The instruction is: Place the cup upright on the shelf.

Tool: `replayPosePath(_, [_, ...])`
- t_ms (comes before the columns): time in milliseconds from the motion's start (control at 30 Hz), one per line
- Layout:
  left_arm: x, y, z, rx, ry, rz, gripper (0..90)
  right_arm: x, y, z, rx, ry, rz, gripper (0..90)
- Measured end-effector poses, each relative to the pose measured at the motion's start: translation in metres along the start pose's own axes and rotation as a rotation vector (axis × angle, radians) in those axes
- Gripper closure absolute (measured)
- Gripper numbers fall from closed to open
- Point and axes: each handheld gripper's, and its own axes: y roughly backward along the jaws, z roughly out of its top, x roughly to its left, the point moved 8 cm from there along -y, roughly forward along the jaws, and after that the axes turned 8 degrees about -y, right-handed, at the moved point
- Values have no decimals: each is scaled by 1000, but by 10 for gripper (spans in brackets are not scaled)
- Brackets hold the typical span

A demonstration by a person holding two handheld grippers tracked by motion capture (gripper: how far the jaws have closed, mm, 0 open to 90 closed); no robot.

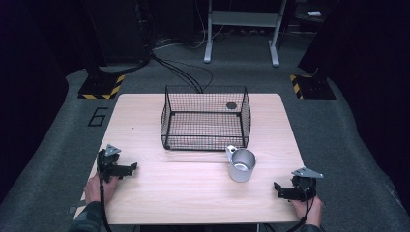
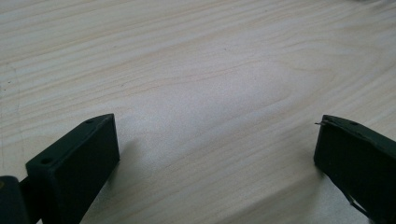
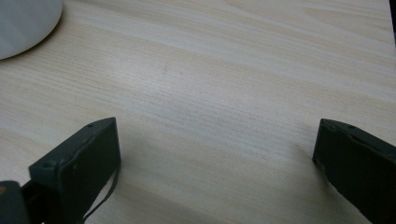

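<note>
Matt metal cup (image 1: 241, 165), wire basket (image 1: 205, 118) — wood table (image 1: 183, 188)

We are looking at a light wooden table (image 1: 145, 121) lying flat under the left jaws and the right jaws. A black wire basket (image 1: 205, 140) is sitting far ahead of both, about midway between them. A small dark round thing (image 1: 231, 105) is lying inside it. Beyond the left jaws, off the table, a "6" (image 1: 98, 116) is showing on the grey floor (image 1: 338, 125).

Metal cup (image 1: 241, 165) upright, just before wire basket (image 1: 205, 118).
</note>
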Motion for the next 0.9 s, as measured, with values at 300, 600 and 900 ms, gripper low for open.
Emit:
replayPosePath(300, [0, 0, 0, 0, 0, 0, 2, 0, 0, 0, 0, 1, -2, 3])
replayPosePath(600, [0, 0, 0, 0, 0, 1, 2, -4, 1, 0, 12, 22, 6, 0])
replayPosePath(900, [0, 0, 0, 2, 3, -2, 2, -3, 2, 1, 46, -11, -9, 0])
